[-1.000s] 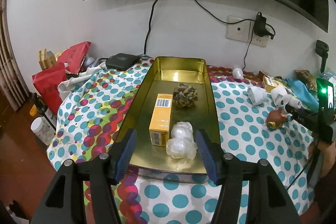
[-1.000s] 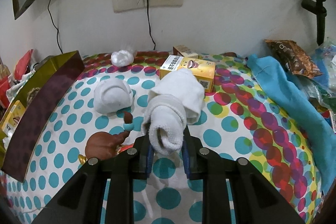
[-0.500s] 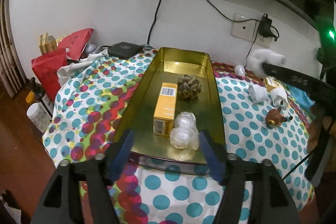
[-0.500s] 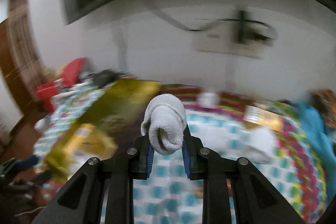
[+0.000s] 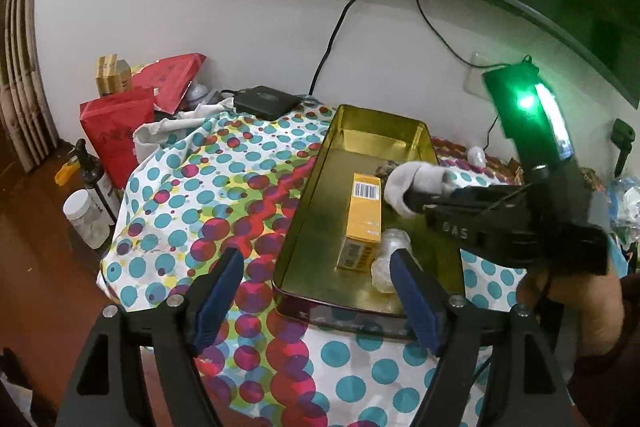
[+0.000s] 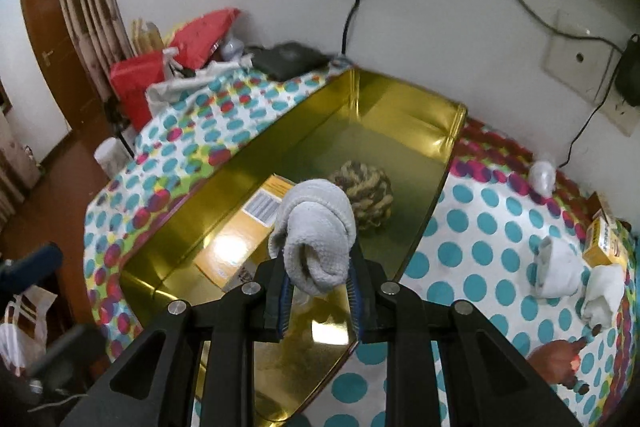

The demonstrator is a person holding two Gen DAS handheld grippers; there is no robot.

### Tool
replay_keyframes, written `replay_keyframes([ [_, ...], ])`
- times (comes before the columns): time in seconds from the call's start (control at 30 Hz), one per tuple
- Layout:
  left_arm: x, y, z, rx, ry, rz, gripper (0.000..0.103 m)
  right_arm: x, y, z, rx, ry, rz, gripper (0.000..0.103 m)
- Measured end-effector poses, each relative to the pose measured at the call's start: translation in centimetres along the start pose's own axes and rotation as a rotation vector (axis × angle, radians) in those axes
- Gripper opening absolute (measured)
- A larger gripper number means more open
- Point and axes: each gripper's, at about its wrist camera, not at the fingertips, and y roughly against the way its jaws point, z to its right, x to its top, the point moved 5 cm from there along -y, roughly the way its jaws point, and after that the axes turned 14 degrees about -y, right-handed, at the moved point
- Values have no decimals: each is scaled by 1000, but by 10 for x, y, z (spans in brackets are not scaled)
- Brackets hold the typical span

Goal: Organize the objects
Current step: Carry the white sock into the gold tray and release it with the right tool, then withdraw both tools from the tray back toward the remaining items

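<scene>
The right gripper (image 6: 317, 301) is clamped on a rolled sock (image 6: 316, 239), its long axis pointing to 12 o'clock over the tin (image 6: 408, 115). The left gripper (image 5: 316, 291) has just been opening and is wide and empty.

Left gripper (image 5: 316, 291) has just been opening its jaws, nothing between them, sitting at the near end of the gold tray (image 5: 298, 227). Right gripper (image 5: 416, 197) reaches in over the tray, clamped on a rolled white sock (image 5: 408, 183), above the yellow box (image 5: 362, 223).
</scene>
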Motion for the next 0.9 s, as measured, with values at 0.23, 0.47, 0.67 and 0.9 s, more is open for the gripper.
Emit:
replay_keyframes([
  [0.23,0,1,-5,-53,41,50,78,15,-27,14,-17,-11,-42,22],
  [0.47,-3,-9,-3,-52,24,-4,78,23,-40,11,-4,9,-56,24],
  [0.67,4,-8,7,-97,8,13,78,16,-36,22,29,24,-61,28],
  [0.9,13,-8,29,-177,-30,35,78,28,2,10,107,31,98,66],
])
